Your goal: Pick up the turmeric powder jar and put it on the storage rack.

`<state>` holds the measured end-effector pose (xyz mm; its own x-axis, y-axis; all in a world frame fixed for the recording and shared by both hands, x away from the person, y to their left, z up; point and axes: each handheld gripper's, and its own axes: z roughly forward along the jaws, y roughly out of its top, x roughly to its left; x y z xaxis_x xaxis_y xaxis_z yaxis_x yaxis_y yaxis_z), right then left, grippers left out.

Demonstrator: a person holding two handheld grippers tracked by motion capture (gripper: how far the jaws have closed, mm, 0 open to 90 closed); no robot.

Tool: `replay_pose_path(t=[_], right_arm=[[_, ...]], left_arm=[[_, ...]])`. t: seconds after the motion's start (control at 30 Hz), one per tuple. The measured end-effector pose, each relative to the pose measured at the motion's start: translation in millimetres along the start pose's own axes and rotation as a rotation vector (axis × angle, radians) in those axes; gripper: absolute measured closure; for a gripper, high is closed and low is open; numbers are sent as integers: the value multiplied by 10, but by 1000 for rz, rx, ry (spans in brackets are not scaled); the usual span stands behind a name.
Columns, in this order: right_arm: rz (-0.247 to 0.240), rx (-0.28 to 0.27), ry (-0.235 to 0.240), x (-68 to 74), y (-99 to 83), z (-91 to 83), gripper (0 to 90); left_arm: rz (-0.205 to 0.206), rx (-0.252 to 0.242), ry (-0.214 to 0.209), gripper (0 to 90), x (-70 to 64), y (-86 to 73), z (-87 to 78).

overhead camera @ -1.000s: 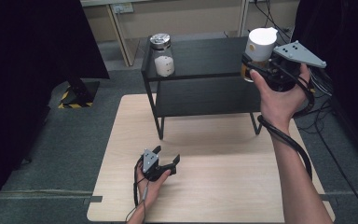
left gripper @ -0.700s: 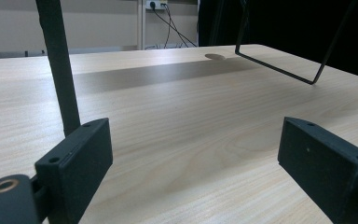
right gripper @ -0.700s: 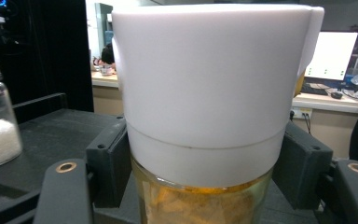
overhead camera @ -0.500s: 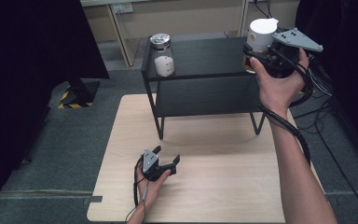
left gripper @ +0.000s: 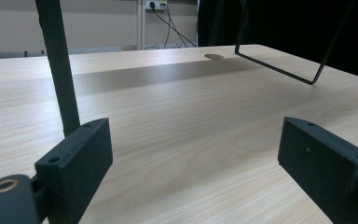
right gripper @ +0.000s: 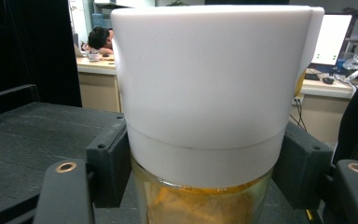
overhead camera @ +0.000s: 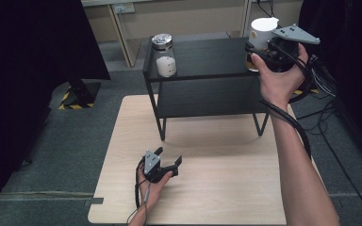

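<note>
A glass jar with a tall white lid (overhead camera: 263,32) and yellow-orange contents is held over the right end of the black shelf's top (overhead camera: 212,56). My right gripper (overhead camera: 258,52) is shut on it, and in the right gripper view the jaws press on both sides of the jar (right gripper: 205,84) just under the lid. I cannot tell whether its base touches the shelf. A second jar with a silver lid (overhead camera: 163,57) and something white inside stands on the shelf top's left end. My left gripper (overhead camera: 169,156) rests low on the wooden table (overhead camera: 226,188), open, with nothing between its jaws (left gripper: 196,154).
The two-tier black shelf stands on the far half of the table; its front left leg (left gripper: 59,70) rises just ahead of my left gripper and a wire leg (left gripper: 279,70) stands farther right. Dark curtains hang at both sides, and cables lie on the floor at the right.
My right gripper has lifted the white-lidded jar a little higher and farther back over the shelf's right end. The left gripper has stayed put.
</note>
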<state>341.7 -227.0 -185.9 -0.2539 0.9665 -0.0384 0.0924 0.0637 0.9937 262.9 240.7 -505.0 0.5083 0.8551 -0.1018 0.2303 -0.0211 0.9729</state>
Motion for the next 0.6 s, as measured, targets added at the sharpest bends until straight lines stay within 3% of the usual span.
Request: replay_pose_path(t=[0.6], right_arm=[[38,11,-7,-55,-22,84,304]], left_arm=[[1,1,0,94,0,2,2]])
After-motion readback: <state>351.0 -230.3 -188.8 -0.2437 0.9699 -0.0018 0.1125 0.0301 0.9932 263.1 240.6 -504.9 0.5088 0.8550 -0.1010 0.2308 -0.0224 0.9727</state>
